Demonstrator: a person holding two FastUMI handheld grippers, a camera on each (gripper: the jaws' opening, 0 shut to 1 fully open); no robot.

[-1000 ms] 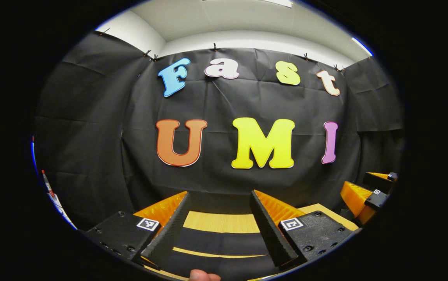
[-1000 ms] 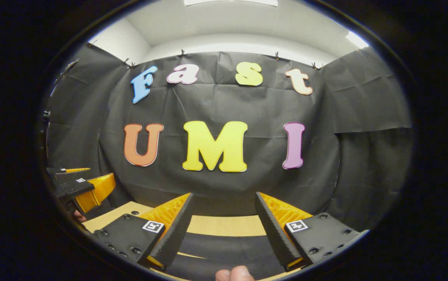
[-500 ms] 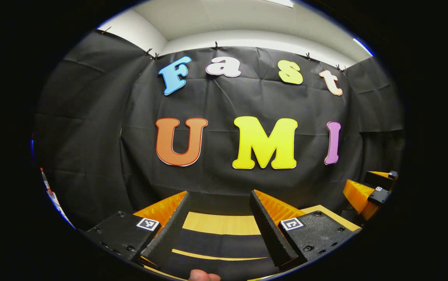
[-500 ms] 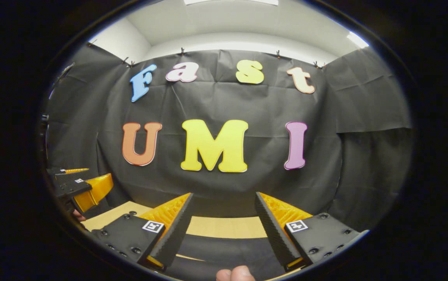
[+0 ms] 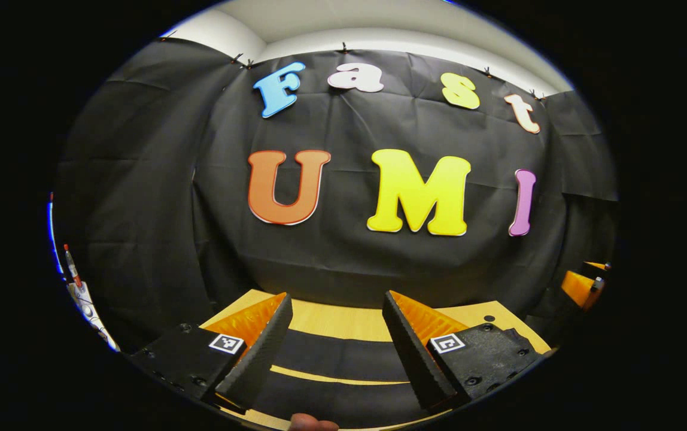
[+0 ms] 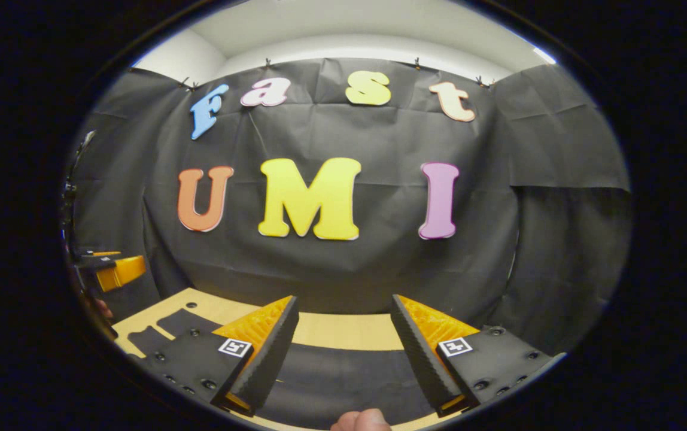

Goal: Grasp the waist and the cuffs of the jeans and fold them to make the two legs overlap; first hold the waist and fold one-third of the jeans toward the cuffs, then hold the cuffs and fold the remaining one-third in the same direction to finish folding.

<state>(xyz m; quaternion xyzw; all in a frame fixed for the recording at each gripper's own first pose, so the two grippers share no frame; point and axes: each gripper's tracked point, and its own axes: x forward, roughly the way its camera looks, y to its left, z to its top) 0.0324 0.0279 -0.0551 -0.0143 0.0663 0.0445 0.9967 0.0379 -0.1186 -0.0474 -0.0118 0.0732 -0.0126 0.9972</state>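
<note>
Dark jeans (image 5: 337, 358) lie flat on the wooden table (image 5: 343, 320); a thin strip of wood shows between two dark bands of cloth. My left gripper (image 5: 336, 295) hovers over them, open, with nothing between its fingers. In the right gripper view the jeans (image 6: 343, 376) spread under my right gripper (image 6: 344, 297), which is also open and holds nothing. More dark cloth (image 6: 170, 326) lies at the left on the table (image 6: 343, 331). The right gripper (image 5: 580, 284) shows at the far right edge of the left gripper view. The left gripper (image 6: 110, 270) shows at the far left of the right gripper view.
The booth's black cloth wall stands just behind the table's far edge. A fingertip (image 5: 313, 423) of the holding hand shows at the bottom of the left gripper view, and another fingertip (image 6: 361, 420) in the right gripper view. Small round holes (image 5: 488, 318) mark the tabletop.
Both views have tipped downward: the wall has slid up and more table and jeans show. Each gripper has drifted toward the edge of the other's view. Both stay open.
</note>
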